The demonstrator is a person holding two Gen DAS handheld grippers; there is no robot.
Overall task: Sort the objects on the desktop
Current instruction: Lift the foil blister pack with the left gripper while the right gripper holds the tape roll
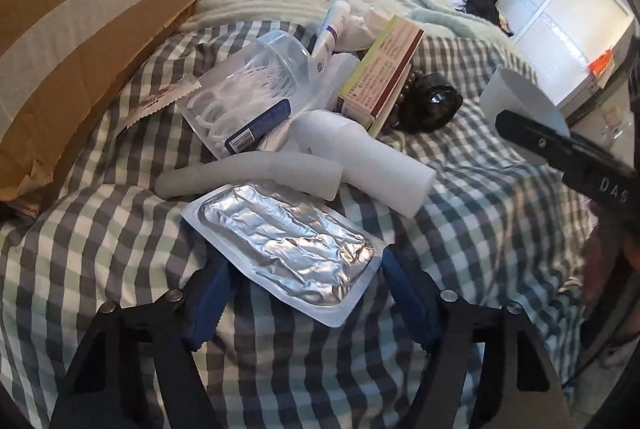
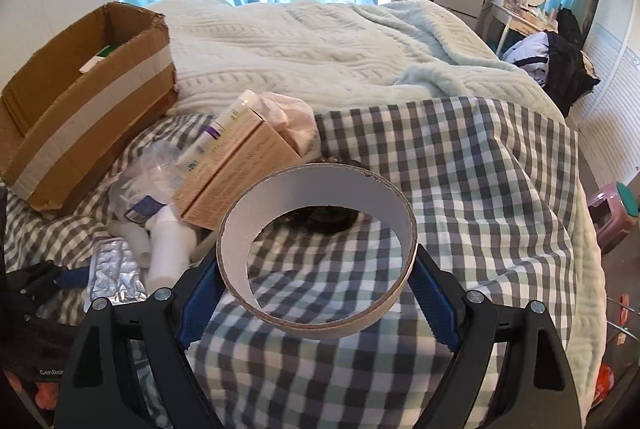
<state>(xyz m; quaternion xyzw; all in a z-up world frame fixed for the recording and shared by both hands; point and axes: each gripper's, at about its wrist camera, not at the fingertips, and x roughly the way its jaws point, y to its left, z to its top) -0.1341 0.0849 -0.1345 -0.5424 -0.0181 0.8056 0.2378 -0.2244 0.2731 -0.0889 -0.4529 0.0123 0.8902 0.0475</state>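
The left gripper, lowest in the left wrist view, has its blue pads either side of a foil blister pack; the left pad sits at the pack's near-left edge, but whether either pad actually presses on it I cannot tell, so the pack may merely lie on the checked bedsheet between wide-set jaws. The pack lies flat in the lower centre of that frame, its long axis running from upper left to lower right and one corner pointing down towards the camera. Judging from this, the main risk is a weak pinch: the jaws catch only the thin flat rim near that corner, so the pack could bend, slip out or pivot if lifted. The soft, rumpled sheet could also get nipped along with it. Just above the pack, a curved white tube and a white bottle lie close enough that a sweep upward might knock them. Farther up the frame sit a clear bag of plastic picks and a medicine box, with the cardboard box filling the upper left. The right gripper is spread wide and clamped across a tape ring, held clear of the sheet with its opening facing the camera; gripped across its round wall, it could roll free.
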